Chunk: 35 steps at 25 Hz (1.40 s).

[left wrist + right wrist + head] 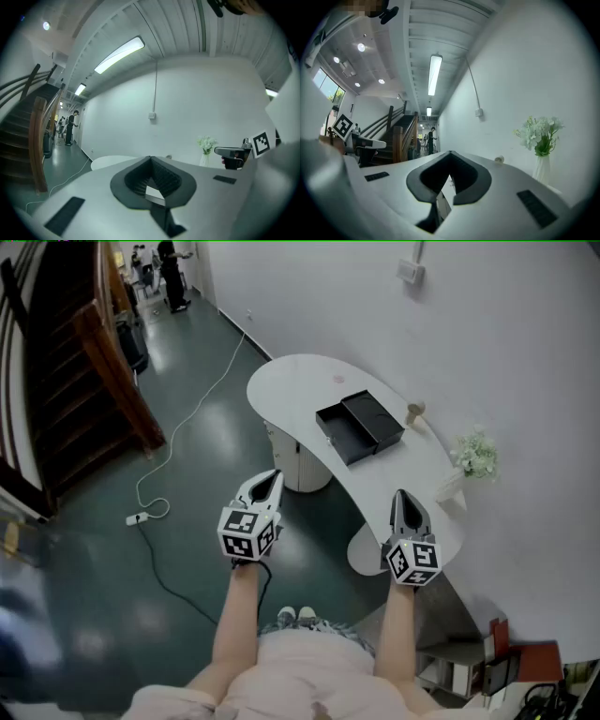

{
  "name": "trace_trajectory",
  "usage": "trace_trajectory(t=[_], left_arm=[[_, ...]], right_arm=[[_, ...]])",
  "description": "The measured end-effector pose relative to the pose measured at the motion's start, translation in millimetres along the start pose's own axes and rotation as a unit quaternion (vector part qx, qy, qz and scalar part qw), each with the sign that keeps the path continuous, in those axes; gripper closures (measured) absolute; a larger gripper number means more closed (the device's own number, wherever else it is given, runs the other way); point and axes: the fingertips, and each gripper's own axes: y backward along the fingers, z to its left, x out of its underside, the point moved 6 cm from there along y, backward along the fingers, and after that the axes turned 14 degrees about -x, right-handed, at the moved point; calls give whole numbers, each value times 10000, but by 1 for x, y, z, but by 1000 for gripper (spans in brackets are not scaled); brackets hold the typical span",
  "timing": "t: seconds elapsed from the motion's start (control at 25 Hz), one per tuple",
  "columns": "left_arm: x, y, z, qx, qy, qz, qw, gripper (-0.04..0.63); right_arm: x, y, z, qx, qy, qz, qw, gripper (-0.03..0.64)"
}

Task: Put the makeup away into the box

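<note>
A black box (361, 427) lies open on the white curved table (300, 390), its two halves side by side. A small beige item (415, 412) stands just right of it by the wall; it also shows as a small round thing (500, 160) in the right gripper view. My left gripper (274, 476) hovers over the floor short of the table, jaws together and empty (151, 158). My right gripper (401, 495) hangs above the table's near end, shut with nothing in it (450, 152). Both point roughly level toward the far end of the table.
White flowers (476, 452) in a white vase (450, 488) stand at the table's right edge by the wall. A wooden staircase (75, 381) rises at left. A cable (187, 427) and power strip (138, 517) lie on the floor. A person (172, 273) stands far off.
</note>
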Motion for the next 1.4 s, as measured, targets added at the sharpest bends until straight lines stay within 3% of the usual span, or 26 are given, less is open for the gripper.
trace_trajectory(t=[0.52, 1.12, 1.32, 1.4], left_arm=[[-1, 12, 7, 16, -45, -26, 10000, 569], [9, 13, 13, 16, -8, 75, 10000, 569], [8, 13, 15, 19, -24, 102, 9999, 569], [9, 13, 17, 16, -24, 113, 9999, 569]], right_arm=[[2, 0, 11, 142, -96, -30, 9998, 603], [14, -10, 28, -311, -249, 133, 9991, 601], [9, -20, 36, -635, -336, 52, 9974, 445], [8, -23, 38, -652, -442, -55, 9969, 327]])
